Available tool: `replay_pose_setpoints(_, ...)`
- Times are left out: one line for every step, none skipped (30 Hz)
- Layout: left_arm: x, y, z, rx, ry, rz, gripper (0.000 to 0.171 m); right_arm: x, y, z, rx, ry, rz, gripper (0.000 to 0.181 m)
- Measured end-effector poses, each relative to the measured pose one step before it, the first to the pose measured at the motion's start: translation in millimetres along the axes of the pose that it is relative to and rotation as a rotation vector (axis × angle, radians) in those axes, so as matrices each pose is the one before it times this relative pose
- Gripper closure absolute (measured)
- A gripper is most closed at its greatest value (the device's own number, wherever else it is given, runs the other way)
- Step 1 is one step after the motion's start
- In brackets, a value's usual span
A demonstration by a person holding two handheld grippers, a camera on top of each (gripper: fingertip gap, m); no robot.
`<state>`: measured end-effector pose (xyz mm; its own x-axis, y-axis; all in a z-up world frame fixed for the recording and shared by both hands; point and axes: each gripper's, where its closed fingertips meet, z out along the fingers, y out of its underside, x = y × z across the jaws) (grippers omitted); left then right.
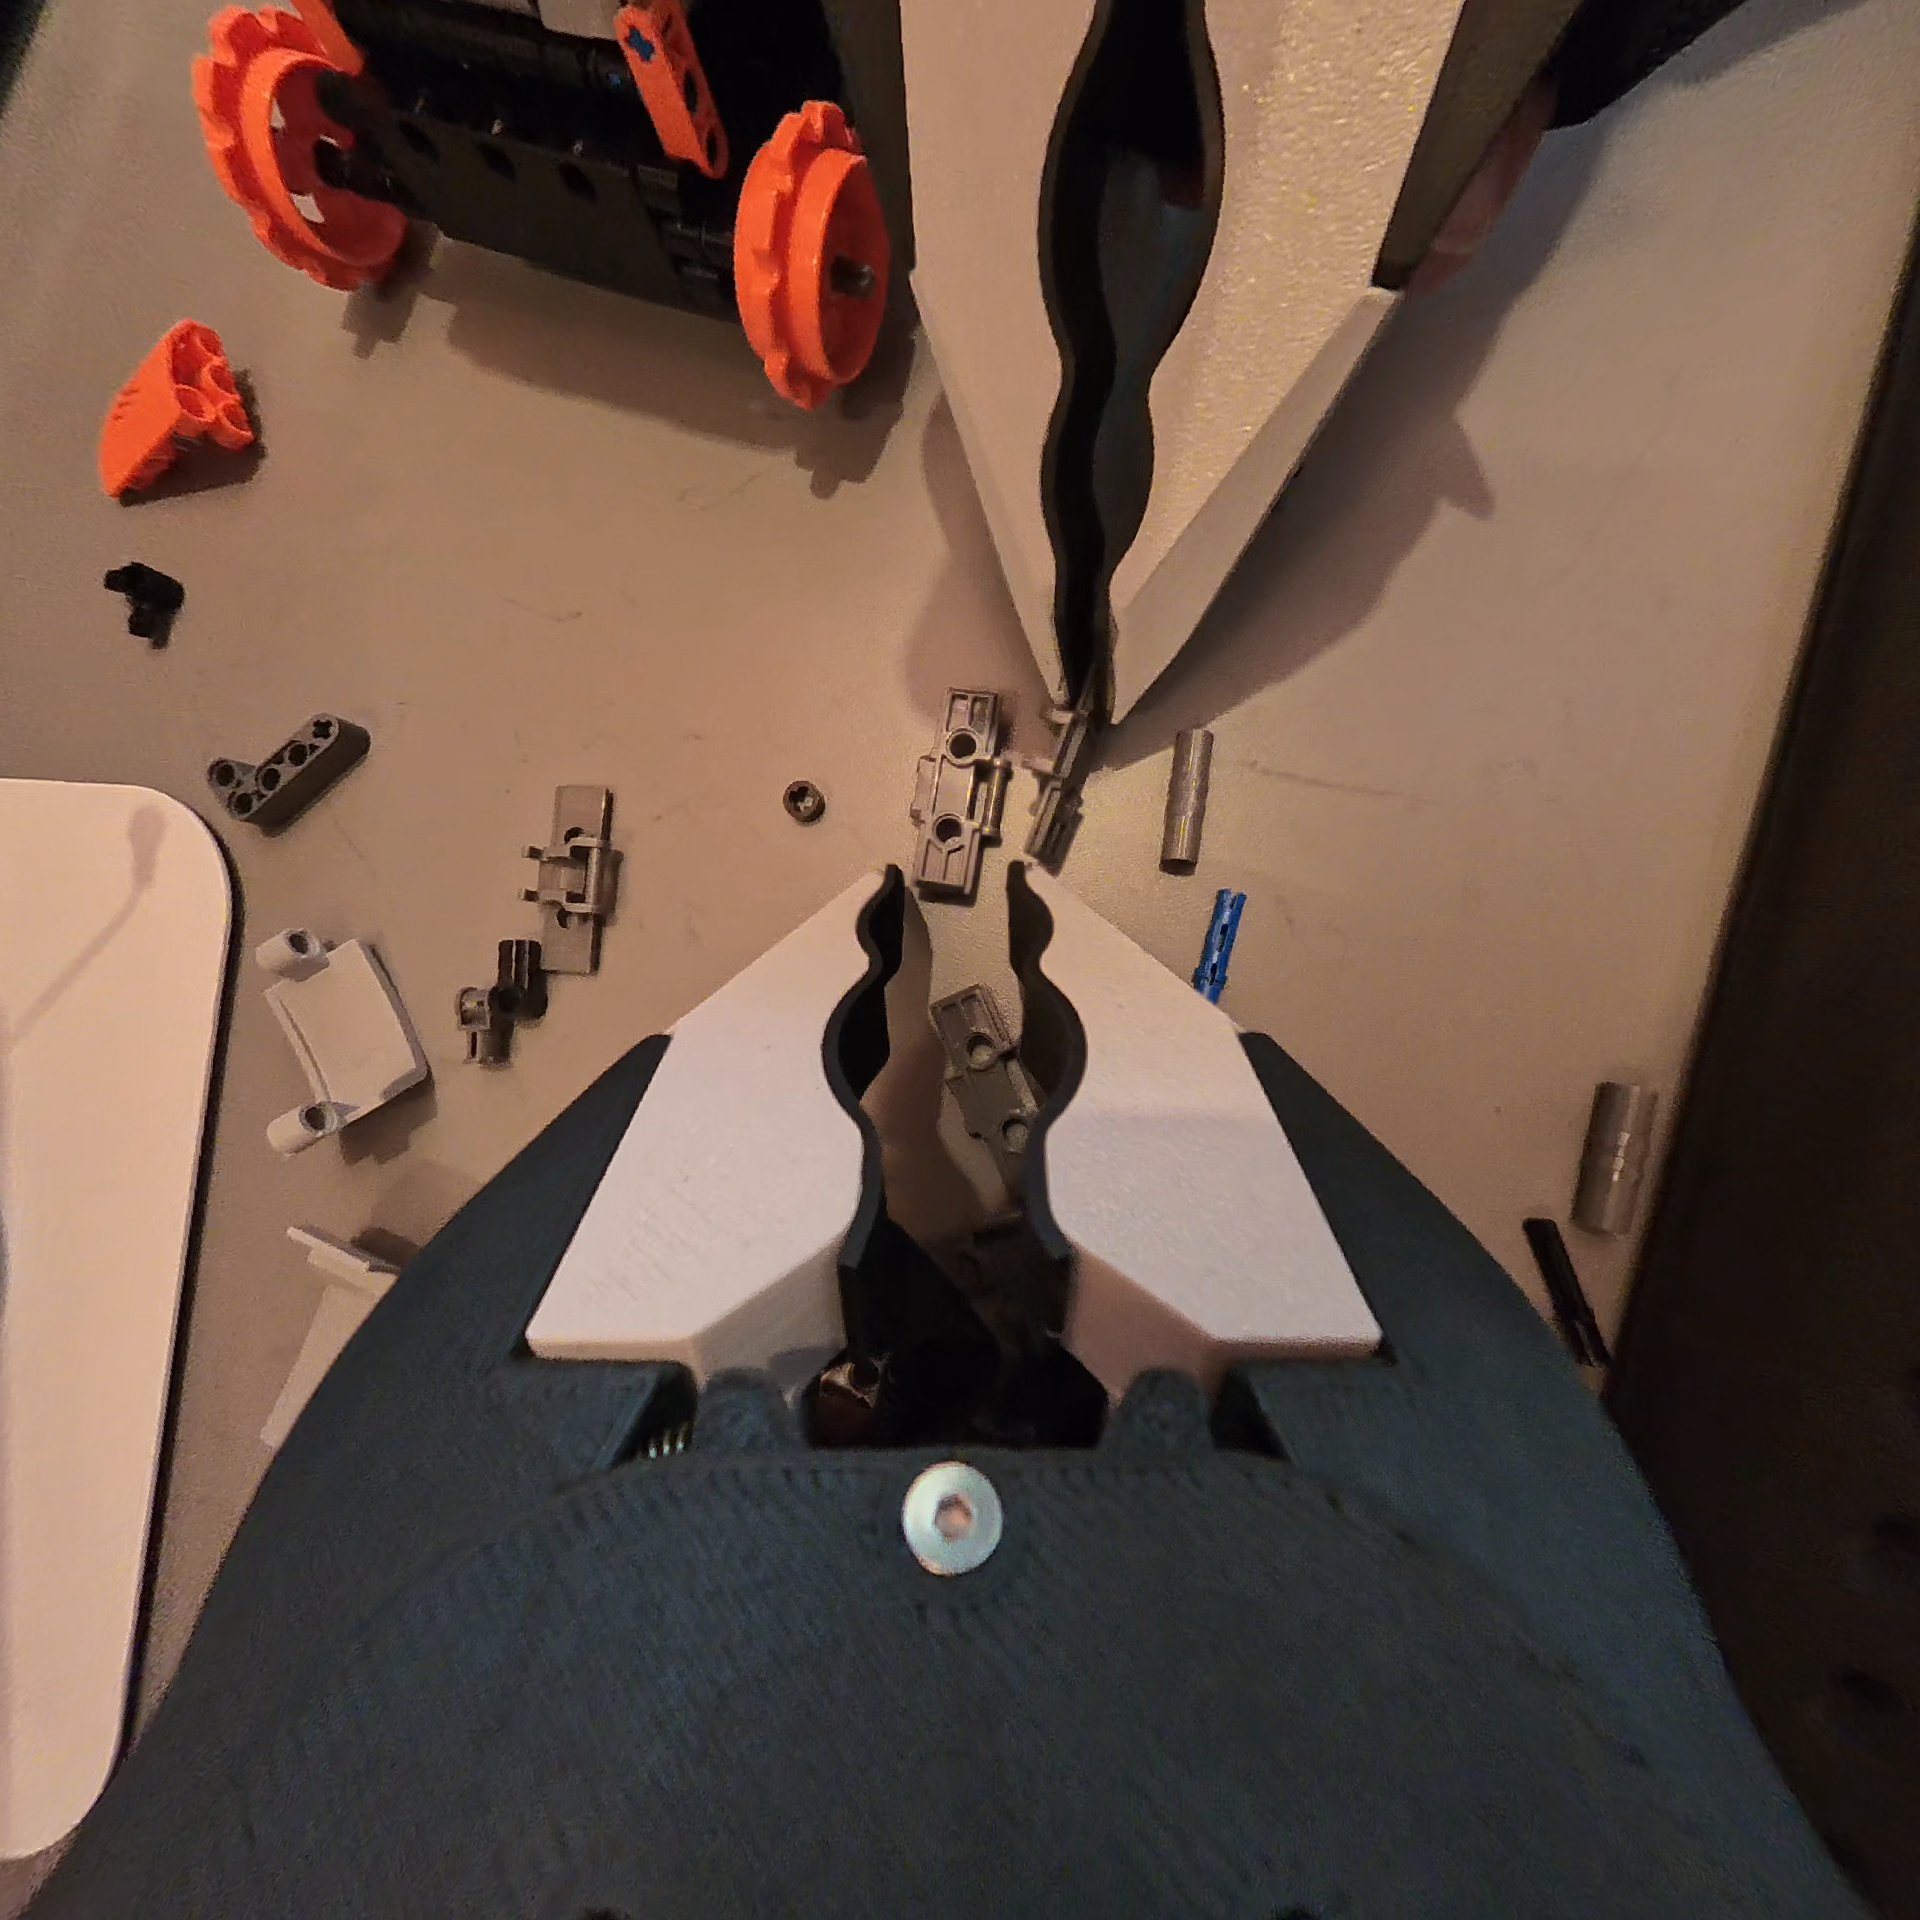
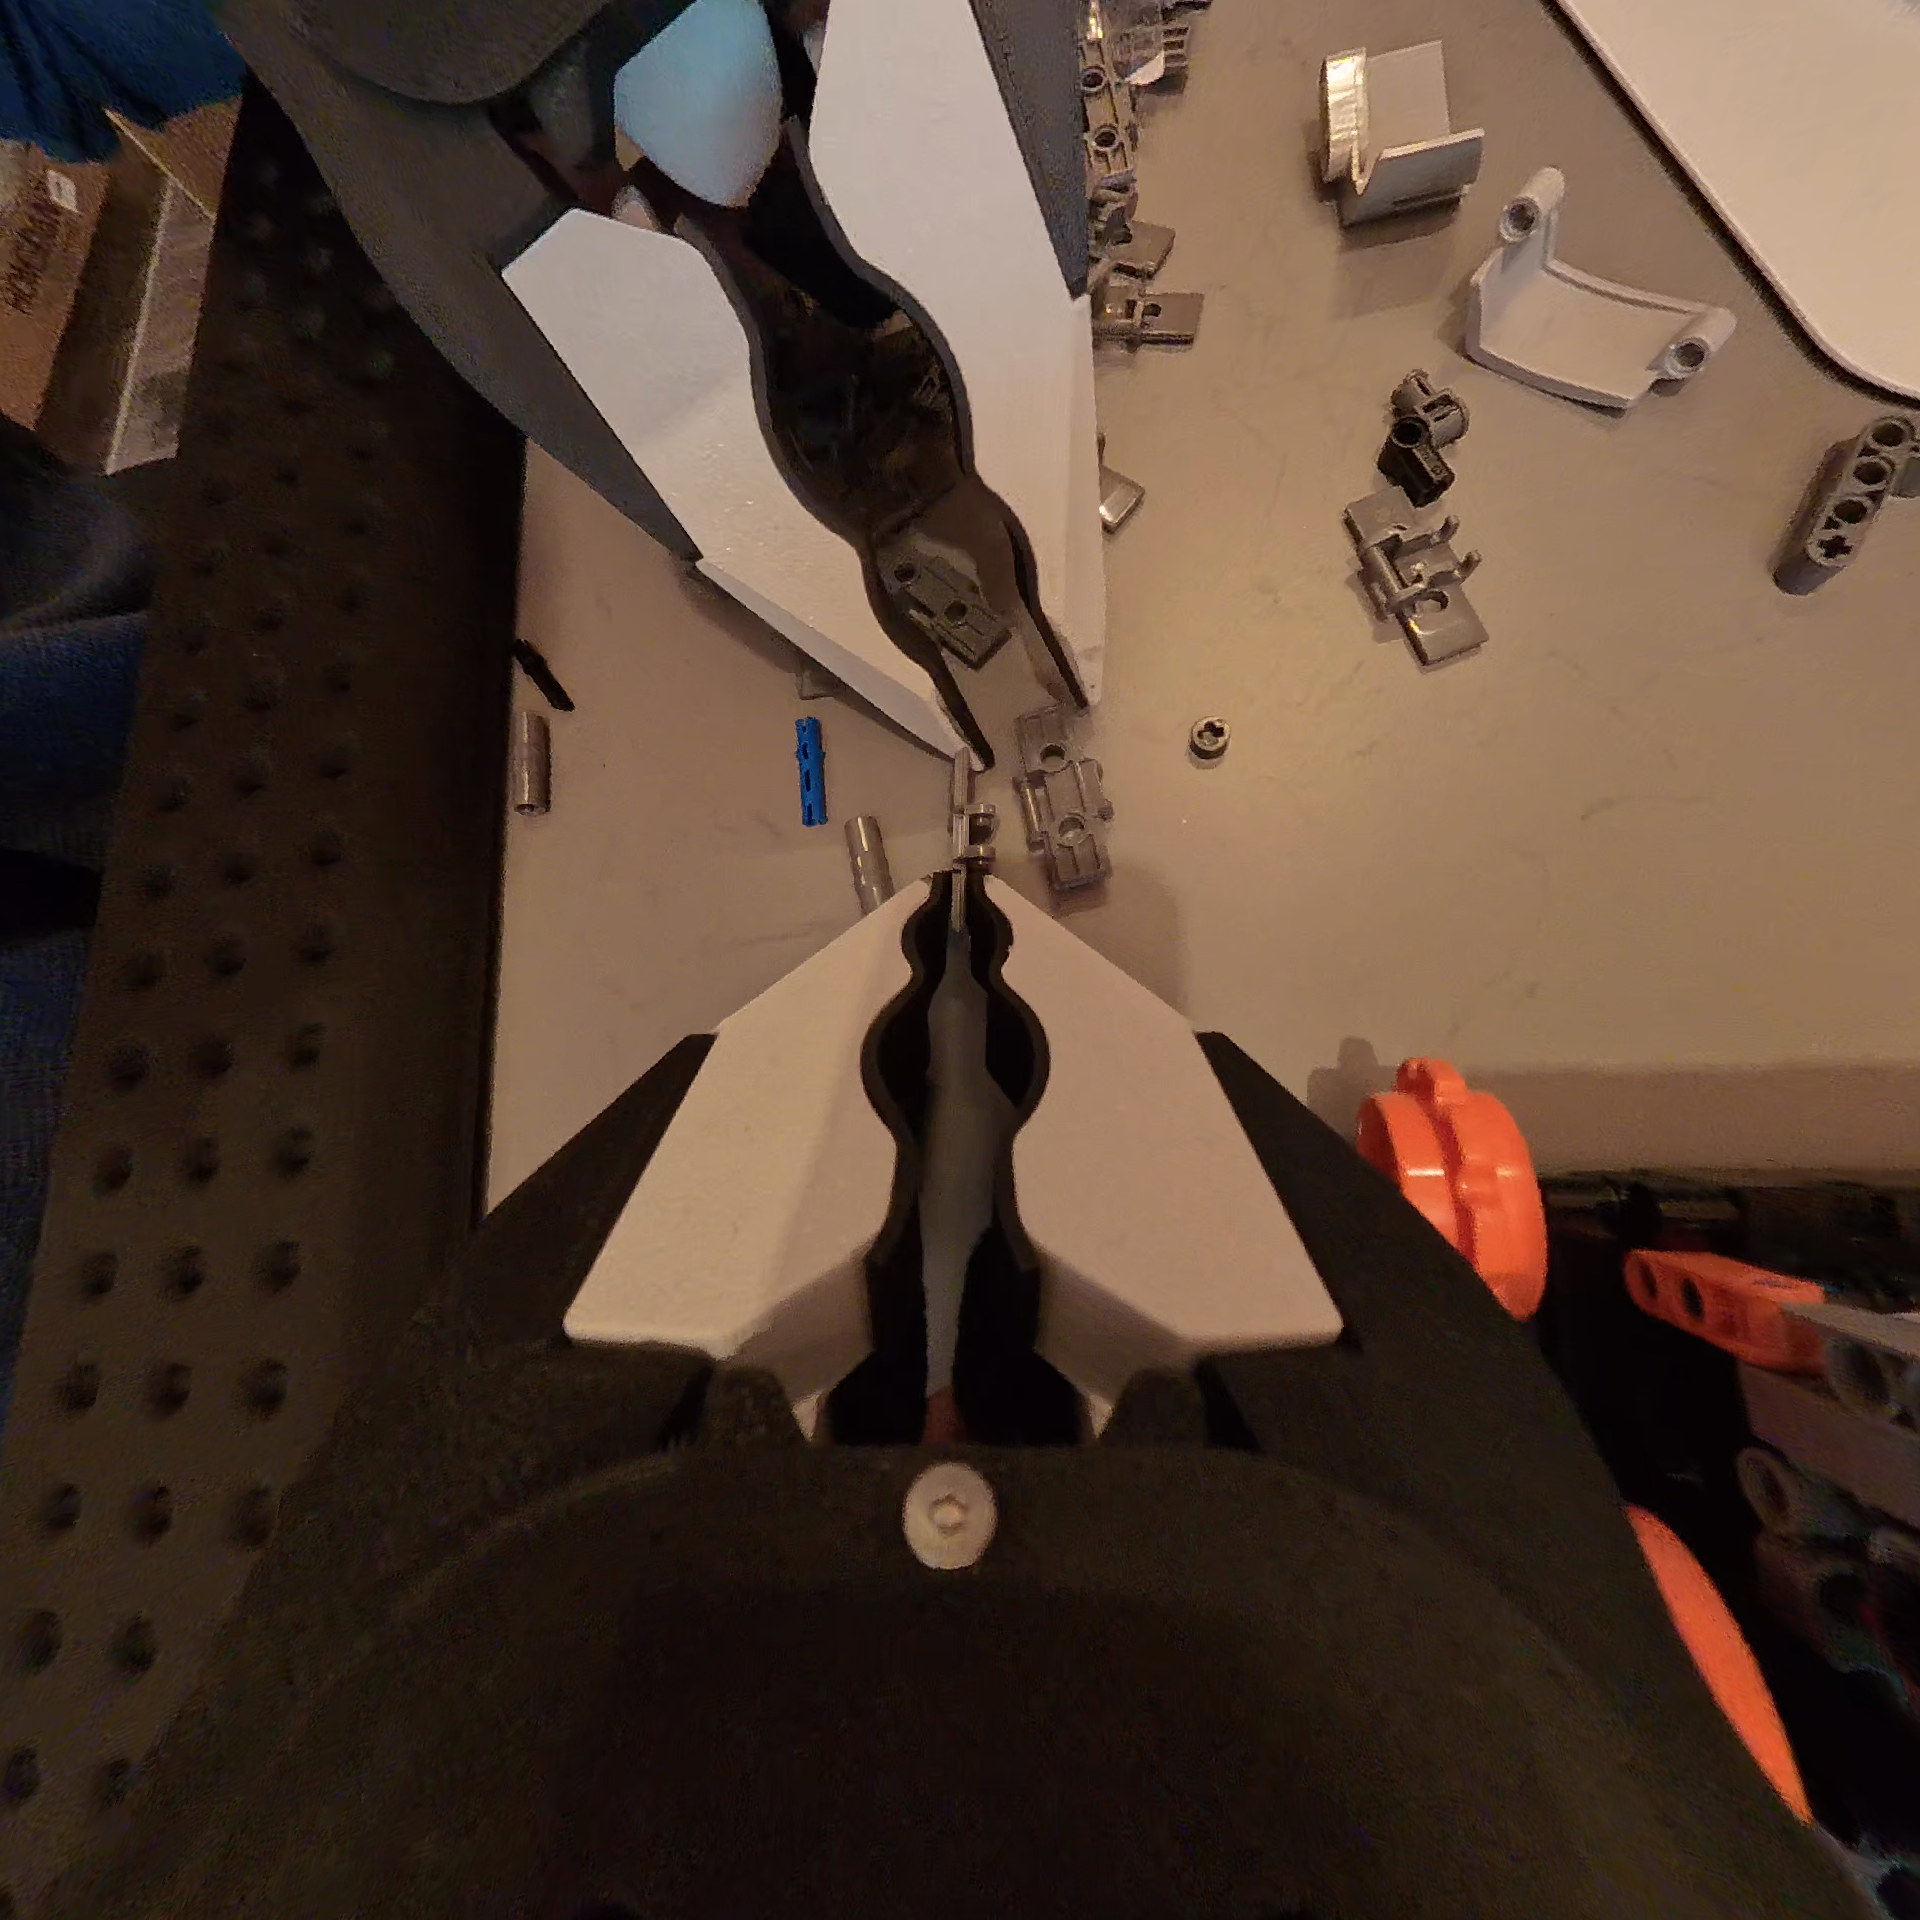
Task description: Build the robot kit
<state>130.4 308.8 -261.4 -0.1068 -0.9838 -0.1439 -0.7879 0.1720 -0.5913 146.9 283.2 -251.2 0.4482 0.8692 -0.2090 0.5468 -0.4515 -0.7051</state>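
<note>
My left gripper [image 1: 953, 878] is open, low over the grey table. A grey track link [image 1: 982, 1070] lies between its jaws; in the right wrist view this link [image 2: 940, 597] shows through the gap of the left gripper [image 2: 1023, 722]. Whether a finger touches it I cannot tell. My right gripper [image 2: 961, 888] is shut on a thin grey link piece [image 2: 971, 821], held edge-on just above the table. In the left wrist view the right gripper [image 1: 1086, 707] comes in from the top with that piece [image 1: 1060, 795]. Another grey track link [image 1: 956, 800] [image 2: 1065, 800] lies flat between the two grippers' tips.
A black vehicle with orange wheels [image 1: 810, 249] stands at the far left. An orange piece [image 1: 177, 410], grey sleeves [image 1: 1188, 800], a blue pin [image 1: 1218, 940], a white curved panel [image 1: 343, 1029] and several small connectors lie scattered. A white board [image 1: 94, 1143] lies left; a dark perforated board [image 2: 260, 935] borders the table. The grippers are tip to tip, or close to it.
</note>
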Motion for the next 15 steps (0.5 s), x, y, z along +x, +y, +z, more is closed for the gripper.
replay_pose_setpoints(0.87,0.42,-0.53,-0.00157,0.0033,0.0059,0.151,-0.92,-0.08,0.95,-0.0001,-0.0057,0.0027,0.180)
replay_pose_setpoints(2.06,0.33,-0.77,-0.00150,0.0089,0.0142,0.151,-0.09,0.66,0.89,-0.0042,-0.0009,0.0027,0.180)
replay_pose_setpoints(-0.87,-0.37,-0.78,0.00155,-0.0082,0.0052,0.150,0.11,0.72,0.66,-0.0044,-0.0009,0.0008,0.180)
replay_pose_setpoints(-0.54,-0.82,-0.85,0.00458,-0.0033,0.0041,0.148,0.61,0.43,0.43,-0.0021,0.0014,0.0015,0.178)
replay_pose_setpoints(1.52,-0.57,-0.92,0.00437,0.0119,0.0057,0.147,1.45,-0.02,0.29,-0.0007,0.0042,0.0040,0.177)
replay_pose_setpoints(0.74,-0.55,-0.74,0.00542,0.0084,0.0019,0.148,0.82,-0.40,0.13,0.0009,-0.0002,0.0038,0.177)
replay_pose_setpoints(-1.69,-0.27,-0.45,0.00427,-0.0044,-0.0044,0.147,0.50,-0.72,0.14,0.0031,-0.0001,0.0022,0.176)
replay_pose_setpoints(-0.53,0.44,-0.28,0.00177,0.0047,-0.0015,0.146,1.47,-0.44,0.15,0.0009,0.0067,0.0029,0.175)
replay_pose_setpoints(1.59,0.07,-0.46,0.00379,0.0162,-0.0006,0.146,1.41,0.21,0.24,-0.0044,0.0074,0.0011,0.175)
replay_pose_setpoints(0.70,-0.94,-0.58,0.00808,0.0088,-0.0066,0.146,0.25,0.05,0.37,-0.0023,0.0028,-0.0036,0.175)
replay_pose_setpoints(-0.45,-0.20,-0.31,0.00189,0.0020,-0.0011,0.145,-0.06,-0.21,0.42,0.0000,0.0005,-0.0012,0.175)
replay_pose_setpoints(-0.19,0.38,-0.11,-0.00091,0.0028,0.0060,0.145,0.25,-0.13,0.35,-0.0002,0.0015,0.0036,0.175)
replay_pose_setpoints(0.64,-0.32,-0.16,0.00361,0.0064,0.0042,0.144,0.47,-0.08,0.09,-0.0002,0.0014,0.0031,0.175)
replay_pose_setpoints(-0.21,0.07,-0.08,0.00012,0.0028,-0.0014,0.144,0.17,-0.22,-0.18,0.0017,0.0003,-0.0022,0.175)
replay_pose_setpoints(-0.79,0.52,-0.15,-0.00231,-0.0013,0.0049,0.144,0.51,0.21,-0.38,-0.0001,0.0023,-0.0015,0.176)
